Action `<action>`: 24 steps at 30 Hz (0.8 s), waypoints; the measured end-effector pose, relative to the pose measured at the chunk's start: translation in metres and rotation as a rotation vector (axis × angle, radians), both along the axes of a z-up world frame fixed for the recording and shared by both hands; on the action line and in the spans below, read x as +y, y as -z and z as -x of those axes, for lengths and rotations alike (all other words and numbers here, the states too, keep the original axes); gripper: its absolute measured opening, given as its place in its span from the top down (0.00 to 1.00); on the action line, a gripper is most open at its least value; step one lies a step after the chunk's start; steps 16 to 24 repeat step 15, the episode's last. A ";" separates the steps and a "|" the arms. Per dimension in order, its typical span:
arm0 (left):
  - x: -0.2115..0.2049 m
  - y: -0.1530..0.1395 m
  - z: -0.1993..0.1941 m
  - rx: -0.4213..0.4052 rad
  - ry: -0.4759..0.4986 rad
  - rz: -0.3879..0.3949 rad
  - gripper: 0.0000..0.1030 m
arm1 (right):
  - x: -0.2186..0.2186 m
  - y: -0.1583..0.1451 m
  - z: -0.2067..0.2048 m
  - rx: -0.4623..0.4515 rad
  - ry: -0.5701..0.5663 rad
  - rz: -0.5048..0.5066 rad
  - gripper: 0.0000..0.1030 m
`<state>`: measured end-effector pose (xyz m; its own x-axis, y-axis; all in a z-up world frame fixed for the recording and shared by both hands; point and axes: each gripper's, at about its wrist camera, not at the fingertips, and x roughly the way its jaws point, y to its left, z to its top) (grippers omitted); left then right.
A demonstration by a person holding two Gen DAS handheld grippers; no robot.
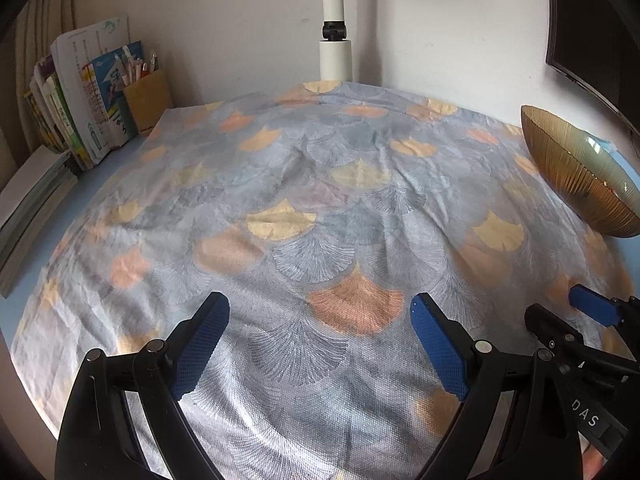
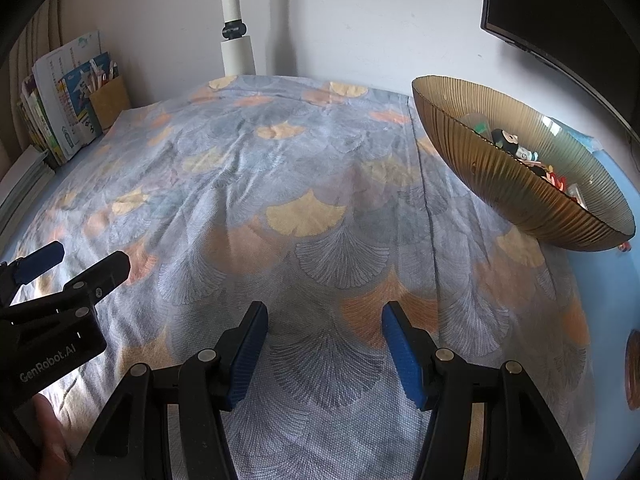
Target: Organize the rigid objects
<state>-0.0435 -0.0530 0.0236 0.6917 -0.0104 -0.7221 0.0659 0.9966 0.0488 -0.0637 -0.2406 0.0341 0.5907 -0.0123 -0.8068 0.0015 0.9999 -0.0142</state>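
Note:
An amber ribbed glass bowl (image 2: 516, 184) sits at the right of the table, holding several small toy figures (image 2: 516, 146). It also shows in the left wrist view (image 1: 576, 176), its contents hidden there. My left gripper (image 1: 320, 308) is open and empty above the patterned cloth (image 1: 320, 200). It also shows in the right wrist view (image 2: 76, 258) at the left edge. My right gripper (image 2: 324, 316) is open and empty over the cloth, left of the bowl. It also shows in the left wrist view (image 1: 560, 308) at the right edge.
Books (image 1: 80, 120) and a brown pen holder (image 1: 146, 100) stand at the back left. A white pole (image 1: 334, 40) rises at the back edge. A dark monitor (image 2: 560, 20) hangs at the right. A round brown object (image 2: 632, 368) lies at the far right.

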 end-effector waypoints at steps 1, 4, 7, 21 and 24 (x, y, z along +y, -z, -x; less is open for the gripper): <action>0.000 0.000 0.000 0.003 0.002 0.003 0.11 | 0.000 0.000 0.000 0.000 -0.002 0.001 0.44; 0.001 0.001 -0.001 0.008 -0.002 0.003 0.11 | 0.000 0.000 0.001 0.000 0.001 0.001 0.44; -0.001 0.001 -0.003 0.012 -0.005 -0.019 0.11 | 0.001 0.000 0.001 0.001 0.001 -0.001 0.44; -0.003 0.000 -0.001 -0.012 -0.012 -0.060 0.11 | 0.004 0.000 0.003 0.003 0.005 0.005 0.44; -0.003 0.000 -0.001 -0.012 -0.012 -0.060 0.11 | 0.004 0.000 0.003 0.003 0.005 0.005 0.44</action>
